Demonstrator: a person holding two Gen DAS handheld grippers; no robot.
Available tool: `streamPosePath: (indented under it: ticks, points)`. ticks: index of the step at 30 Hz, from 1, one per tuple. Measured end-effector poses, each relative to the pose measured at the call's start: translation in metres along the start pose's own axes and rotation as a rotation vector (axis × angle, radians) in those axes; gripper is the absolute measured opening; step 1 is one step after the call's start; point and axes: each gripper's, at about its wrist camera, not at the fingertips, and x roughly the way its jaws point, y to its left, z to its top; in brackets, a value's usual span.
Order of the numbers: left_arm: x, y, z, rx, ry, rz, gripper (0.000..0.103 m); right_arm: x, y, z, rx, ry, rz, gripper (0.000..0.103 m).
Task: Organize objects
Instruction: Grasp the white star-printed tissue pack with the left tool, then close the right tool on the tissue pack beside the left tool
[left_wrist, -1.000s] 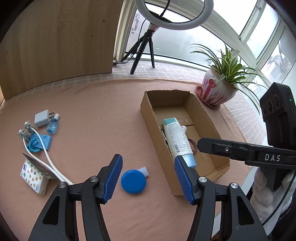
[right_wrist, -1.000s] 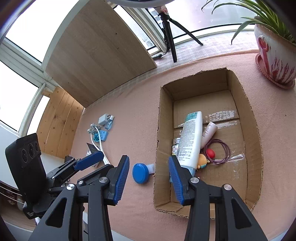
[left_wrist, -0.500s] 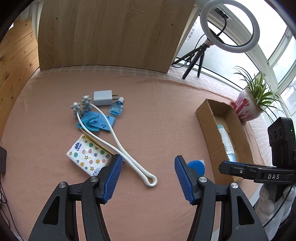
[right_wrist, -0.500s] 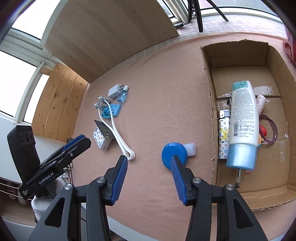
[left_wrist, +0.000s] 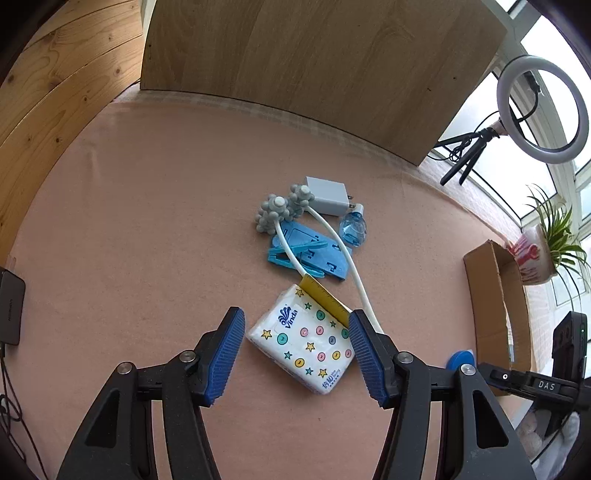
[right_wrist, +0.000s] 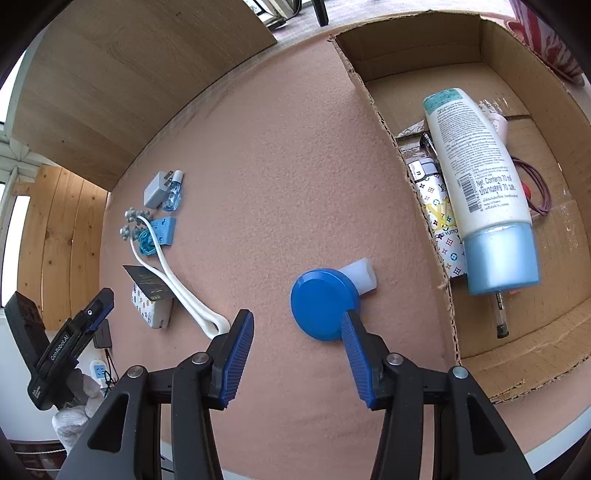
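Note:
A star-patterned tissue pack (left_wrist: 303, 343) lies on the pink mat, straight below my left gripper (left_wrist: 295, 321), which hangs open over it without touching. A yellow ruler (left_wrist: 325, 295) rests on its far edge. Beyond lie a white massager with grey balls (left_wrist: 273, 216), a blue clip stand (left_wrist: 306, 254), a white charger (left_wrist: 327, 199) and a small blue bottle (left_wrist: 352, 229). My right gripper (right_wrist: 297, 321) is open just above a blue-lidded white bottle (right_wrist: 325, 302) lying beside the cardboard box (right_wrist: 406, 48). The lid sits by the right finger. In the box lie a lotion tube (right_wrist: 476, 177) and a patterned lighter (right_wrist: 439, 221).
A potted plant (left_wrist: 535, 258) stands past the box (left_wrist: 495, 295), and a ring light (left_wrist: 541, 107) on a tripod behind it. A wooden panel (left_wrist: 314, 55) closes the back. A dark device (left_wrist: 11, 310) sits at the mat's left edge.
My left gripper swung left from the box and blue-lidded bottle to above the tissue pack. The right gripper left the box, dropped lower, and now stands over the blue-lidded bottle.

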Motion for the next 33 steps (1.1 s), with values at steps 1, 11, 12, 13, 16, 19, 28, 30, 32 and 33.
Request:
streamPosePath:
  ticks: [1, 11, 12, 13, 16, 19, 28, 30, 32, 33]
  points:
    - [0.004, 0.006, 0.003, -0.012, 0.007, -0.006, 0.062, 0.002, -0.001, 0.000, 0.011, 0.003, 0.006, 0.046]
    - [0.041, -0.004, 0.007, 0.084, 0.082, -0.082, 0.059, 0.006, 0.006, 0.000, 0.023, -0.005, 0.007, 0.046]
    - [0.042, -0.010, 0.004, 0.111, 0.085, -0.086, 0.056, 0.006, 0.006, 0.000, 0.021, -0.005, 0.009, 0.046]
    - [0.043, -0.015, 0.000, 0.138, 0.090, -0.094, 0.054, 0.005, 0.007, -0.001, 0.017, -0.006, 0.009, 0.046]
    - [0.046, -0.036, -0.015, 0.213, 0.117, -0.124, 0.053, 0.002, 0.009, -0.002, 0.000, -0.008, 0.017, 0.046]
    - [0.049, -0.058, -0.031, 0.300, 0.134, -0.114, 0.051, -0.001, 0.013, -0.002, -0.030, -0.010, 0.023, 0.046]
    - [0.055, -0.110, -0.078, 0.433, 0.191, -0.159, 0.047, 0.000, 0.031, -0.007, -0.143, 0.032, 0.092, 0.046]
    - [0.052, -0.116, -0.089, 0.456, 0.199, -0.169, 0.047, 0.002, 0.035, -0.011, -0.179, 0.048, 0.106, 0.046]
    - [0.048, -0.120, -0.095, 0.448, 0.187, -0.155, 0.047, 0.005, 0.041, -0.014, -0.216, 0.068, 0.113, 0.046]
    - [0.044, -0.121, -0.097, 0.435, 0.176, -0.148, 0.047, 0.007, 0.043, -0.015, -0.235, 0.080, 0.117, 0.046]
